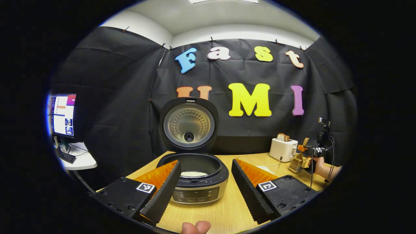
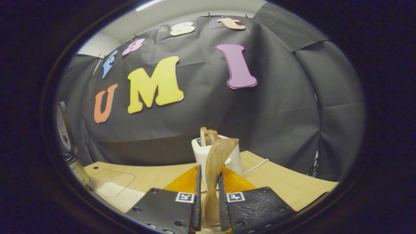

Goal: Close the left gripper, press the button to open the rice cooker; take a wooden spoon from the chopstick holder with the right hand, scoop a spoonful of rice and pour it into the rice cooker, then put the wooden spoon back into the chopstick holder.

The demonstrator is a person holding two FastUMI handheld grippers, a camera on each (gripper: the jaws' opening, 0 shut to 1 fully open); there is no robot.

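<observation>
Cooker (image 1: 193, 182): it is sitting on the tabletop (image 1: 224, 211) with its lid (image 1: 189, 125) standing straight up, and the pot is showing a pale layer of rice at the bottom.
Left gripper (image 1: 204, 191): its fingers are spread wide, holding nothing, hanging just in front of the cooker.
Right gripper (image 2: 209, 203): its fingers are pinching the spoon (image 2: 216, 169) on the handle, well to the right of the cooker.
Spoon: it is standing upright between the fingers, bowl on top, with the toaster (image 2: 216, 156) right behind it.
Holder (image 1: 297, 162): the wire holder is sitting beside the toaster, far right of the cooker; whether the spoon is clear of it I cannot tell.
Handling: the spoon looks light, stiff and smooth, so I judge a hold low on the handle suits it, though it could twist between the fingers.
Room: open tabletop is lying between the toaster and the cooker; the upright lid and the pot rim are the edges to mind.
</observation>
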